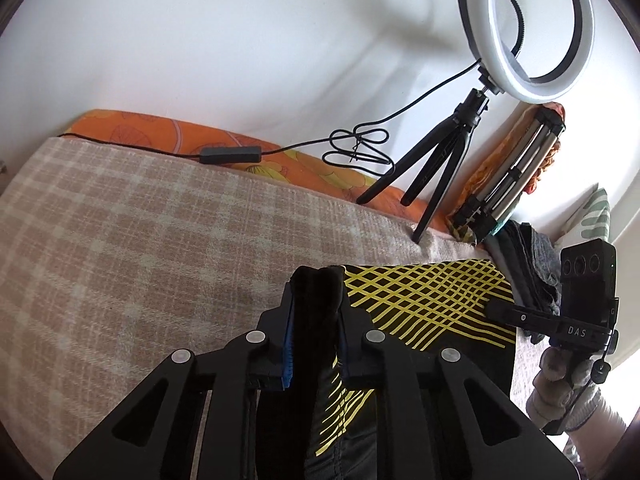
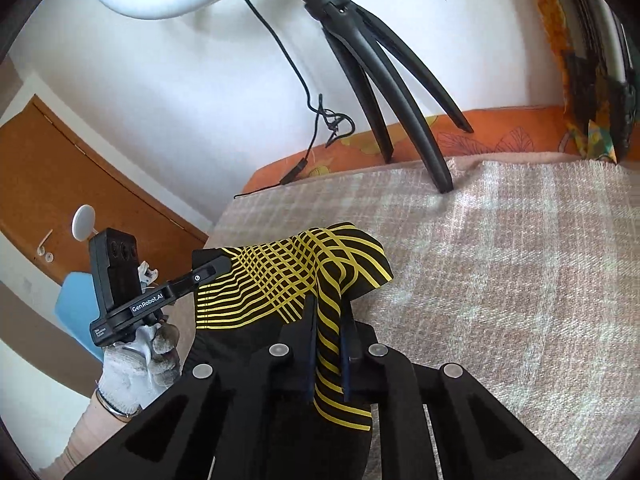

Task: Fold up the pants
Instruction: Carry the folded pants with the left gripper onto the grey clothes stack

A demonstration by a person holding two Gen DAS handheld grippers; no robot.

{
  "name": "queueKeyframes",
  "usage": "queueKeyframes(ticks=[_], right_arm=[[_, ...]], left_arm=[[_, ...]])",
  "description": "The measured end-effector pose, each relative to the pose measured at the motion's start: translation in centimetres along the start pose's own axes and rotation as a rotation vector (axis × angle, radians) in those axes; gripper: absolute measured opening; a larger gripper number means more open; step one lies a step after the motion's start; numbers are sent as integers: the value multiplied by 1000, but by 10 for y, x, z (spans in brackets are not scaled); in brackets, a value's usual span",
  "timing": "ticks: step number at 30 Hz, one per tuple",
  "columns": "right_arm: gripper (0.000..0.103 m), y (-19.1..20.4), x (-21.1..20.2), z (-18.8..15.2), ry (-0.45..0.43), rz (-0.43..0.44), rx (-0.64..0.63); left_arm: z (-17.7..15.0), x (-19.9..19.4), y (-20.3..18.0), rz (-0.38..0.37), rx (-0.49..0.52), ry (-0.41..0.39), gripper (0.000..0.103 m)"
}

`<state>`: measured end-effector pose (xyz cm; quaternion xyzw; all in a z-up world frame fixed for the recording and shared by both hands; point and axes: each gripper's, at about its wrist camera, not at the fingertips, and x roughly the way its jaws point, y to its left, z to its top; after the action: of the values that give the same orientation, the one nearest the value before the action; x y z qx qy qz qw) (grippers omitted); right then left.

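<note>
The pants (image 1: 424,304) are black with a yellow crossing-line pattern and are held up above a checked beige blanket (image 1: 140,220). My left gripper (image 1: 316,284) is shut on a bunched black edge of the pants. In the right wrist view the pants (image 2: 288,272) stretch between both grippers. My right gripper (image 2: 330,312) is shut on a striped fold of them. The right gripper also shows at the right of the left wrist view (image 1: 496,306), and the left gripper at the left of the right wrist view (image 2: 212,264).
A ring light (image 1: 528,28) on a black tripod (image 1: 436,160) stands on the far bed edge, its cable (image 1: 360,144) trailing left. A folded metal tripod (image 1: 512,176) and dark clothes (image 1: 532,256) lie at the right. An orange sheet (image 2: 500,132) and a wooden door (image 2: 60,176) are behind.
</note>
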<state>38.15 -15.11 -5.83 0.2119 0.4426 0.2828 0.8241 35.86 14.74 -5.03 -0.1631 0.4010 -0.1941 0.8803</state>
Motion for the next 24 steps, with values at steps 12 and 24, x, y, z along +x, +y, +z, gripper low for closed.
queueKeyframes(ticks=[12, 24], right_arm=[[6, 70, -91, -9, -148, -37, -194], [6, 101, -185, -8, -266, -136, -308]], left_arm=[[9, -85, -51, -41, 100, -177, 14], [14, -111, -130, -105, 186, -253, 14]])
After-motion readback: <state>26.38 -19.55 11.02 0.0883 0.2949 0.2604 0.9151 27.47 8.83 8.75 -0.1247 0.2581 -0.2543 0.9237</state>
